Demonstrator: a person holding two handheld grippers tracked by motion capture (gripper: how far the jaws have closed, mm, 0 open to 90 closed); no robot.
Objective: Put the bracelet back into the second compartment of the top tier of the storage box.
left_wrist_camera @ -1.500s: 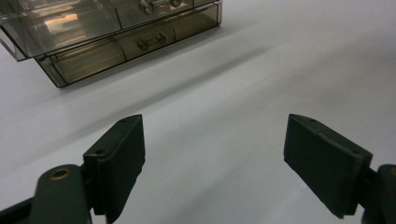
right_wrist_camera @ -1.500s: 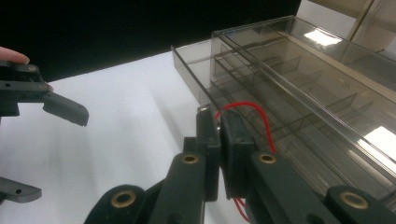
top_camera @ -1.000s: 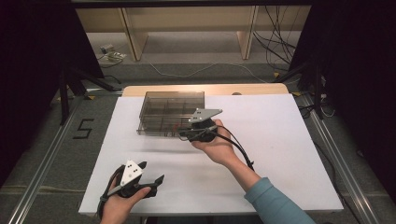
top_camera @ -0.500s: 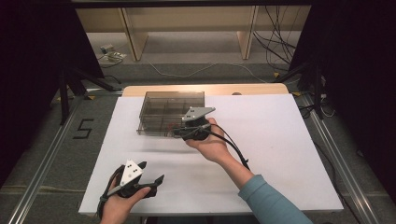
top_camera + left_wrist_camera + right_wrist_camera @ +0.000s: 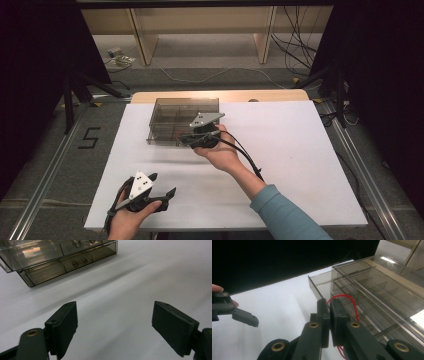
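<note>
A smoky clear drawer box (image 5: 172, 114) stands at the back middle of the white table top (image 5: 300, 165). My right gripper (image 5: 184, 141) is at the box's front side, shut on a thin red wire (image 5: 348, 300) that loops up from between its pads toward a pulled-out drawer (image 5: 318, 283). In its own view the right gripper (image 5: 329, 308) has its jaws pressed together on the wire. My left gripper (image 5: 162, 184) rests near the front left edge of the table, open, with nothing between its pads (image 5: 63, 325). From there the box (image 5: 50, 262) lies farther off.
The left gripper (image 5: 244, 317) also shows at the left of the right gripper view, apart from the box. Wooden shelf legs (image 5: 142, 40) and loose cables (image 5: 295, 50) lie beyond the table. Metal rails (image 5: 360, 175) run along both sides.
The right hand has crept a little to the left along the box's front with the wire still held. The left gripper has not moved.
</note>
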